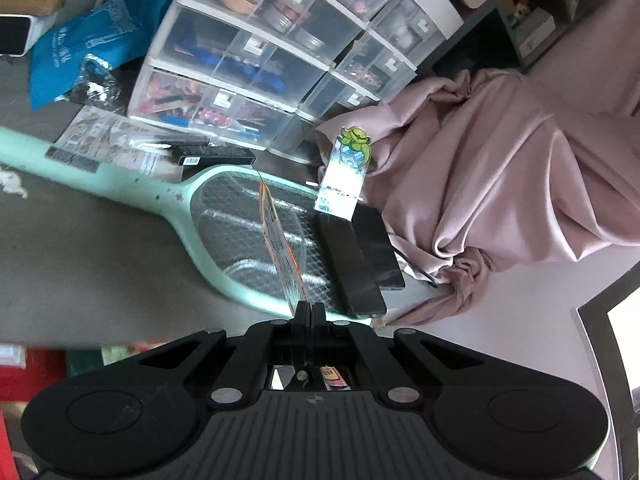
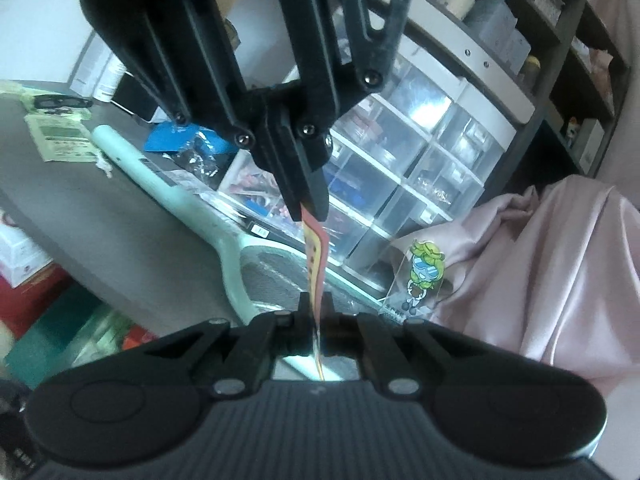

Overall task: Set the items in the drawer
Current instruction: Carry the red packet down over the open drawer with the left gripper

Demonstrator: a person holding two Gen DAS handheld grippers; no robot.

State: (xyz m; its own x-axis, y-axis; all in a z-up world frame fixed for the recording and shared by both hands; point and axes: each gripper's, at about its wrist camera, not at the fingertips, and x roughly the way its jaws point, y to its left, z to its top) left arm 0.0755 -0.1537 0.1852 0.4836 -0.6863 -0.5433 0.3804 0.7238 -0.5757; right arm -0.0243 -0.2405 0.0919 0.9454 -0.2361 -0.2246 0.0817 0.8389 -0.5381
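Hard to read what the thin orange-and-red printed card in a clear plastic sleeve (image 1: pixel 280 236) actually is, since both cameras catch it almost edge-on and the print is blurred. Its lower end disappears behind the left gripper (image 1: pixel 308 310) body in the left wrist view, and the same happens at the right gripper (image 2: pixel 316 308) in the right wrist view. Both grippers are clamped tight on it: the left one pinches one end with its jaws pressed together, the right one pinches the opposite end, so the card hangs in the air between them above the mint-green electric fly swatter (image 1: pixel 224 216) lying on the dark grey tabletop (image 1: pixel 80 248). In the right wrist view the left gripper (image 2: pixel 310 208) comes down from the top, and its upper part plus a bit of a hand are cut off by the frame edge. The white stack of clear plastic drawers (image 1: pixel 264 52) sits behind the swatter, all drawers pushed in as far as I can tell, contents just a smear of colours. Just beside it stands a clear acrylic stand with a green-haired cartoon figure (image 1: pixel 348 168), in front of a heap of pink satin fabric (image 1: pixel 500 168). A black flat box (image 1: pixel 356 264) lies across the swatter's head.
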